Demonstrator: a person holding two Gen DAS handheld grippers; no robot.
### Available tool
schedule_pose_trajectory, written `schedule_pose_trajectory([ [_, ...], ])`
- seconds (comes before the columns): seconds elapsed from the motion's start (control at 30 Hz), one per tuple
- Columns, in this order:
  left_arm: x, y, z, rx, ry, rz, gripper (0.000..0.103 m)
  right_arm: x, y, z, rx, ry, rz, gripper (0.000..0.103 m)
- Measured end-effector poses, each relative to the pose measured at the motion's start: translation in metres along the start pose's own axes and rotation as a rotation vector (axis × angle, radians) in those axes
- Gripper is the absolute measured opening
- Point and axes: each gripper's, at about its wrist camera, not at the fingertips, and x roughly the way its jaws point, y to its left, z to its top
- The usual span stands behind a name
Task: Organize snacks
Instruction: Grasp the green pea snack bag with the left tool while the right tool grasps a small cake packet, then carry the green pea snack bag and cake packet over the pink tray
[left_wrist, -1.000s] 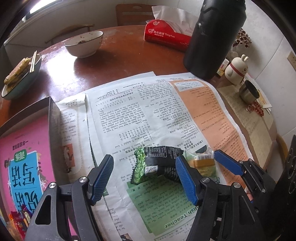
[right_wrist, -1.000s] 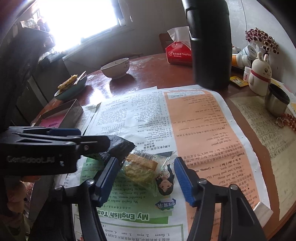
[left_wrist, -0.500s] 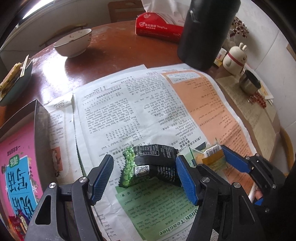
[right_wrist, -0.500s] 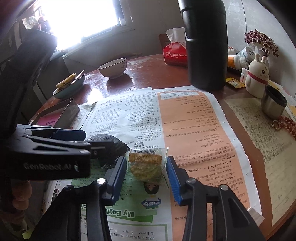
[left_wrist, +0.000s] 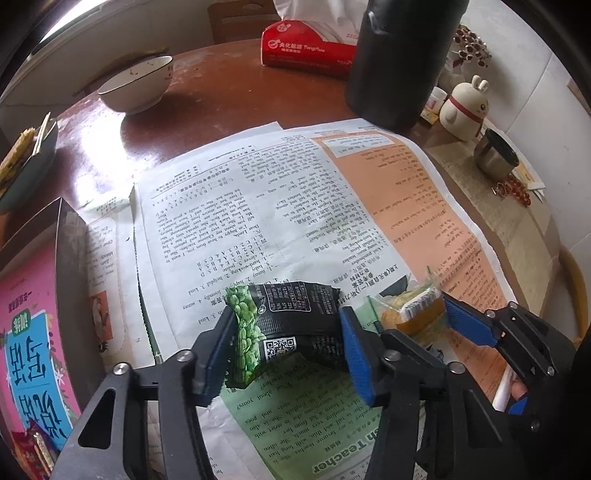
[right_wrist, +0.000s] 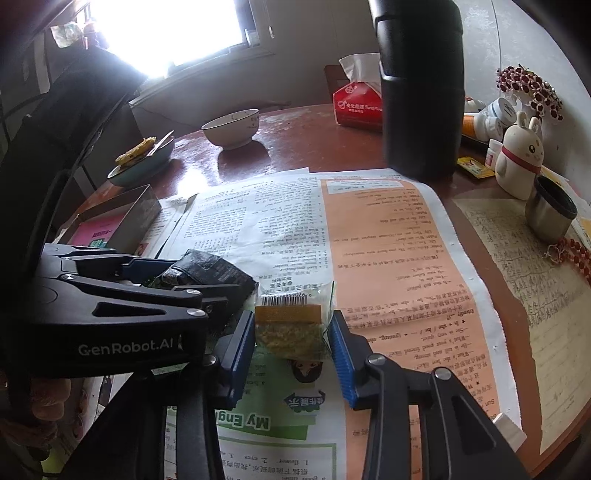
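A black and green snack packet (left_wrist: 295, 306) lies on the newspaper (left_wrist: 258, 206), buckled between the pads of my left gripper (left_wrist: 284, 326). Its jaws are closing and both pads press on the packet's ends. Right beside it is a clear packet with a yellow cracker (right_wrist: 288, 314). My right gripper (right_wrist: 291, 334) is closing on that one, a pad against each side. In the right wrist view the left gripper (right_wrist: 147, 288) covers part of the black packet (right_wrist: 210, 269). An open box with a pink printed bottom (left_wrist: 33, 295) stands at the left.
Towards the back of the brown table are a white bowl (left_wrist: 136, 86), a plate with food and chopsticks (left_wrist: 22, 162), a red tissue box (left_wrist: 306, 48) and a tall black flask (left_wrist: 399, 62). A rabbit figure (left_wrist: 465, 107) and a steel cup (left_wrist: 495, 155) stand at the right.
Both pairs of jaws have narrowed. The right pads came in against the cracker packet first; the left pads then met the black packet, which now bends upward.
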Motion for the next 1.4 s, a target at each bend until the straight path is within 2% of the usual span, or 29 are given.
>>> schedule_pose_trajectory([
  [0.07,-0.001,0.002,-0.001,-0.005,0.004,-0.008,0.048,0.0,0.001,0.0,0.001,0.001,0.012,0.039],
  [0.3,-0.016,0.01,-0.006,-0.031,-0.015,-0.032,0.046,-0.007,0.007,0.002,-0.003,-0.018,0.048,0.039],
  [0.57,-0.054,0.018,-0.018,-0.058,-0.083,-0.054,0.046,-0.032,0.019,0.006,-0.016,-0.08,0.093,0.039],
  [0.93,-0.109,0.035,-0.042,-0.095,-0.178,-0.064,0.046,-0.068,0.055,0.009,-0.087,-0.154,0.16,0.039],
  [1.13,-0.138,0.056,-0.062,-0.132,-0.23,-0.056,0.046,-0.085,0.078,0.008,-0.12,-0.189,0.209,0.039],
  [1.4,-0.176,0.101,-0.093,-0.213,-0.299,-0.013,0.046,-0.091,0.12,0.004,-0.185,-0.184,0.293,0.039],
])
